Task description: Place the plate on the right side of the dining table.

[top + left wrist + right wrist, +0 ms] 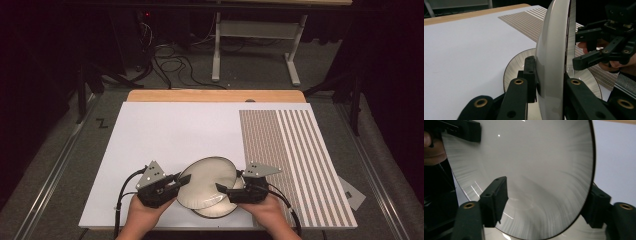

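Observation:
A pale plate with a thin dark rim (207,177) is held tilted above the near edge of the white mat. My left gripper (176,183) is shut on its left rim; in the left gripper view the plate (551,45) stands edge-on between that gripper's (551,77) jaws. My right gripper (223,190) is at the plate's right side, open. In the right gripper view the plate (529,157) shows almost face-on, and the right gripper (546,205) has one jaw in front of it and one behind its rim. A second, similar plate (215,212) (515,66) lies flat on the mat underneath.
The white mat (165,135) covers most of the table, with a brown striped panel (295,160) on its right. A wooden table edge (215,96) shows at the back. Beyond it are cables and a white frame on the floor.

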`<state>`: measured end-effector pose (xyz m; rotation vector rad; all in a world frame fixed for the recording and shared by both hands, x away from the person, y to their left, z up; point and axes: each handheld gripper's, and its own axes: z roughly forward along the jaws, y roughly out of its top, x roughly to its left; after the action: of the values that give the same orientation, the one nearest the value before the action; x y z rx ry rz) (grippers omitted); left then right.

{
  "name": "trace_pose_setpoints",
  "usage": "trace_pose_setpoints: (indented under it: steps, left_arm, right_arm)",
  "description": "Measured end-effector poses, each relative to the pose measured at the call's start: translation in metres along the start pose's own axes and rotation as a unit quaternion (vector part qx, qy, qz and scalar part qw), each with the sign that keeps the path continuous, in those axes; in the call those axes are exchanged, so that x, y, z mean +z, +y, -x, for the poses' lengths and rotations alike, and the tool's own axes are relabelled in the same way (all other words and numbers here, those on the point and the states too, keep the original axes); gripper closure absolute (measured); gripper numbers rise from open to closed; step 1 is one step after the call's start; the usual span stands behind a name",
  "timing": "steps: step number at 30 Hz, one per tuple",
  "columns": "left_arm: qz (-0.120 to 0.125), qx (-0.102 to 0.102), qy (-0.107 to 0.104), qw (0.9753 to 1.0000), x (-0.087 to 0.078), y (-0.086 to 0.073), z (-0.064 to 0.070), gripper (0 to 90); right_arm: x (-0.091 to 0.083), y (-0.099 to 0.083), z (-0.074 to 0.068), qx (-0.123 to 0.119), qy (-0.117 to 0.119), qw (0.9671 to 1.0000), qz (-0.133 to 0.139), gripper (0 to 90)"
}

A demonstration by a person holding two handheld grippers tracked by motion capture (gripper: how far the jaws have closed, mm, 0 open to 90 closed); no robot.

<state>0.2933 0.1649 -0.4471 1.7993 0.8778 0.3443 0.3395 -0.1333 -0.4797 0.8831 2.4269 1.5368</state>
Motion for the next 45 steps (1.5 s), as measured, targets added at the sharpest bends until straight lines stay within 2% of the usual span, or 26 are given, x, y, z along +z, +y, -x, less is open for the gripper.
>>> trace_pose_setpoints:
  steps: [4, 7, 16, 17, 18, 21, 26, 39, 45]
  left_arm:
    - [0.000, 0.000, 0.000, 1.0000, 0.000, 0.000, 0.000, 79.1]
    - [-0.001, 0.000, 0.000, 1.0000, 0.000, 0.000, 0.000, 79.1]
    - [-0.001, 0.001, -0.002, 1.0000, -0.001, 0.000, 0.000, 79.1]
    - [-0.001, 0.001, -0.002, 1.0000, -0.001, 0.000, 0.000, 79.2]
    - [-0.001, 0.001, -0.004, 1.0000, -0.001, 0.000, 0.000, 79.2]
    - [-0.001, 0.001, -0.002, 1.0000, -0.002, 0.001, 0.001, 79.4]
    - [-0.003, 0.017, 0.002, 0.9999, -0.005, 0.002, 0.004, 79.7]
    - [0.011, 0.003, -0.005, 0.9999, -0.007, 0.002, 0.001, 78.7]
    - [0.020, -0.011, -0.011, 0.9997, -0.006, 0.001, -0.002, 78.0]
  right_arm:
    - [0.001, -0.004, 0.007, 0.028, 0.011, 0.9995, -0.004, 43.0]
    - [0.002, -0.007, 0.009, 0.035, 0.016, 0.9992, -0.009, 49.0]
    - [0.000, -0.009, 0.012, 0.044, 0.009, 0.9989, -0.010, 64.0]
    - [0.000, -0.010, 0.013, 0.047, 0.008, 0.9988, -0.010, 66.6]
    - [-0.001, -0.010, 0.014, 0.054, 0.005, 0.9985, -0.009, 72.8]
    - [-0.003, -0.010, 0.017, 0.065, 0.014, 0.9977, -0.009, 74.6]
    - [-0.009, -0.007, 0.016, 0.059, 0.019, 0.9981, 0.003, 78.3]
    - [-0.022, 0.002, 0.010, 0.036, 0.008, 0.9989, 0.030, 81.5]
    - [-0.028, 0.006, 0.008, 0.023, 0.002, 0.9989, 0.041, 82.9]
